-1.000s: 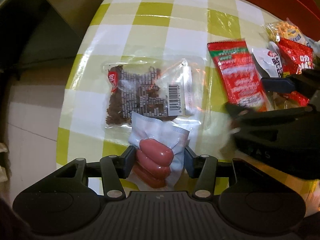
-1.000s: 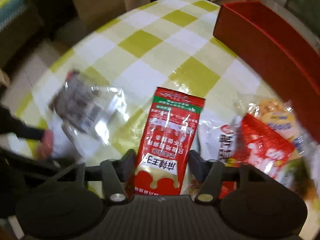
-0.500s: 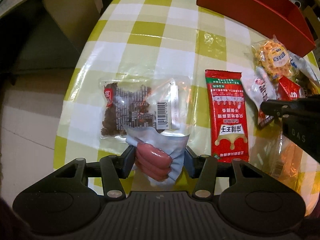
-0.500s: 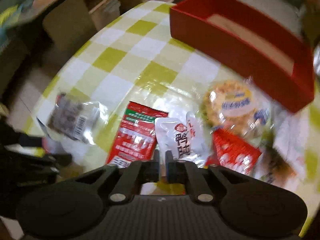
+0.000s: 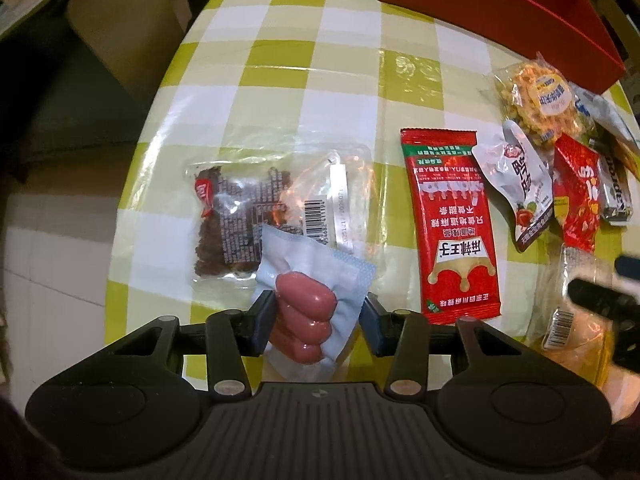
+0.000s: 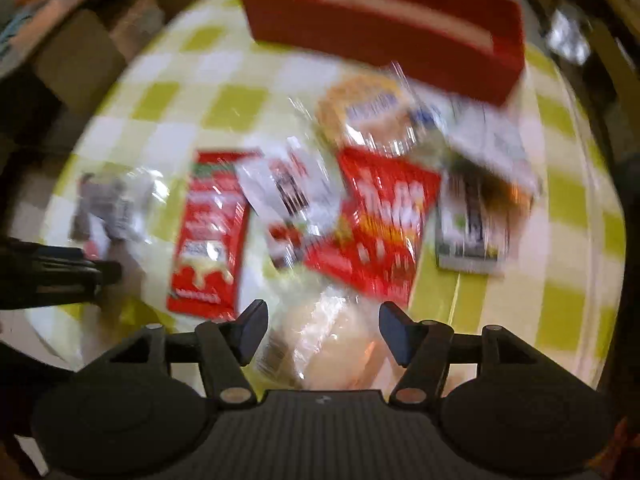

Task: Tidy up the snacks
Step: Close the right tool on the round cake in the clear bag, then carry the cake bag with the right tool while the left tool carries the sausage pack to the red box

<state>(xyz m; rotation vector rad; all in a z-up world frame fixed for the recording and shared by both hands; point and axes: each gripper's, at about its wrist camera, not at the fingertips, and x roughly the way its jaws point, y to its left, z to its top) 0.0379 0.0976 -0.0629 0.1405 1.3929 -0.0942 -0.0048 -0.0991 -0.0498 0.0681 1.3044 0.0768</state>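
My left gripper (image 5: 318, 322) is shut on a pale blue pack of pink sausages (image 5: 306, 320), held above the table's near edge. Just beyond lies a clear pack of dark dried meat (image 5: 256, 220). A long red sachet (image 5: 452, 224) lies to the right, then a white pouch (image 5: 516, 184), a red packet (image 5: 576, 196) and a round yellow snack (image 5: 540, 104). My right gripper (image 6: 322, 328) is open, hanging over a pale clear-wrapped pack (image 6: 324, 344); this view is blurred. The red box (image 6: 384, 28) stands at the back.
The round table has a yellow-green checked cloth (image 5: 280, 60). The red box (image 5: 500, 12) sits at its far right. A dark-labelled bar (image 6: 472, 224) lies right of the red packet (image 6: 384, 216). Cardboard boxes (image 5: 120, 32) stand on the floor to the left.
My right gripper has opened from shut and moved right, off the red sachet and over the pale pack. My left gripper has lifted a little with the sausages still in it.
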